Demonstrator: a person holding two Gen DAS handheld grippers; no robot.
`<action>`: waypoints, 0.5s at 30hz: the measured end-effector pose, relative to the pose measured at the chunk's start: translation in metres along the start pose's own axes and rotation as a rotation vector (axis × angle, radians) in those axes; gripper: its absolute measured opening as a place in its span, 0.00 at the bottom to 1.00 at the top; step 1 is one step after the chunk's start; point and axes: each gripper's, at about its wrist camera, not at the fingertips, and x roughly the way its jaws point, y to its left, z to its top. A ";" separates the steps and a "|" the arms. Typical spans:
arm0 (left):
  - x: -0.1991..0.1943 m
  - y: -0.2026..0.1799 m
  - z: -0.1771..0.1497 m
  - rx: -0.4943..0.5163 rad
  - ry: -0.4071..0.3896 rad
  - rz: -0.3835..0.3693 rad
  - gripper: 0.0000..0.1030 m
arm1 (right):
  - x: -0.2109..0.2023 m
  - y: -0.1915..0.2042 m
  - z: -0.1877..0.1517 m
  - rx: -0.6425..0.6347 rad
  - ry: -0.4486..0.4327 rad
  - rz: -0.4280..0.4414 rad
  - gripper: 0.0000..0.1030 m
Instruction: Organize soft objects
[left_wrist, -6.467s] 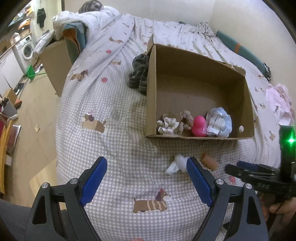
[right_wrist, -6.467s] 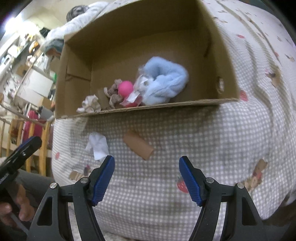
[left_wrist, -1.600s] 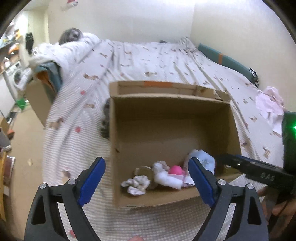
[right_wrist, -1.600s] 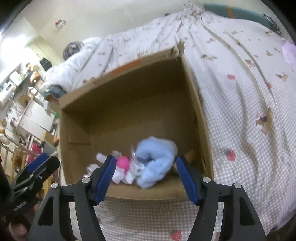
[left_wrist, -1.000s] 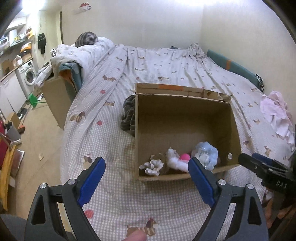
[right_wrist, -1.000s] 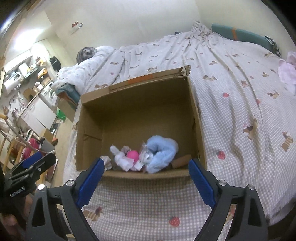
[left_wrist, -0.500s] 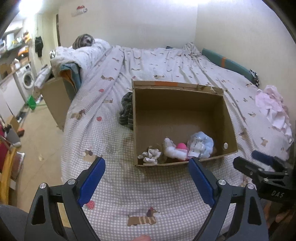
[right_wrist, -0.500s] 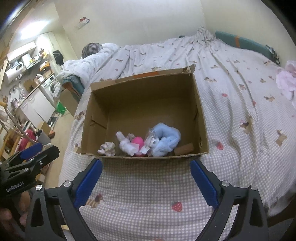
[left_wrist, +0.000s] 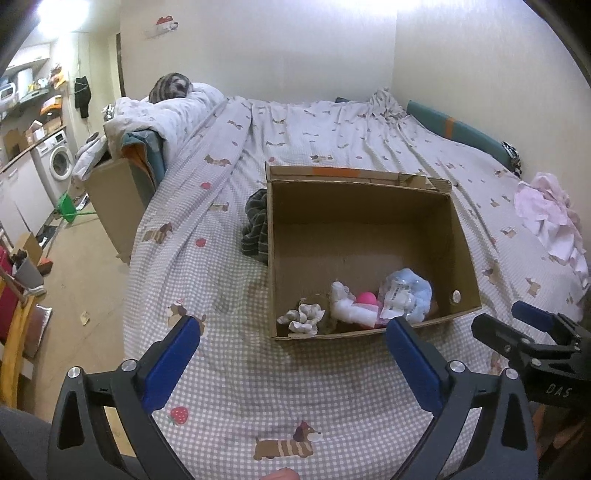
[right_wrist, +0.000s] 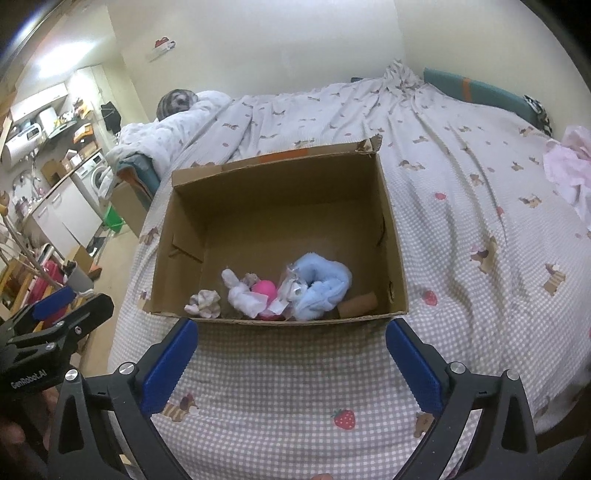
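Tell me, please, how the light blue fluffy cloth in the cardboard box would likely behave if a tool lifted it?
The light blue cloth looks plush and bunched, so it would probably droop and unroll rather than hold shape. It seems light for its bulk. The crinkly clear wrapper lying against it might snag and come along.

An open brown cardboard box (right_wrist: 391, 236) sits flat on the bed, with its flaps up. All the soft things lie in a row along the near wall inside it; the rest of the box floor is bare. At the left end is a small grey-white crumpled cloth (right_wrist: 204, 302). Next to it lies a white rolled cloth (right_wrist: 243, 295), leaning on a bright pink ball (right_wrist: 265, 288). Beside the ball is a clear crinkly packet (right_wrist: 290, 290). It touches a fluffy light blue towel (right_wrist: 325, 286) that is curled up. At the right end, a little brown tube (right_wrist: 359, 303) lies on its side.
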 end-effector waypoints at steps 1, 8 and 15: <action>0.000 0.000 0.000 -0.001 -0.001 -0.001 0.98 | 0.000 0.001 0.000 -0.004 -0.001 -0.004 1.00; 0.001 0.001 0.000 -0.011 0.005 -0.012 0.99 | 0.001 0.002 0.000 -0.007 0.000 -0.008 1.00; 0.002 0.001 -0.001 -0.015 0.012 -0.012 0.99 | 0.002 0.002 -0.001 -0.008 -0.003 -0.013 1.00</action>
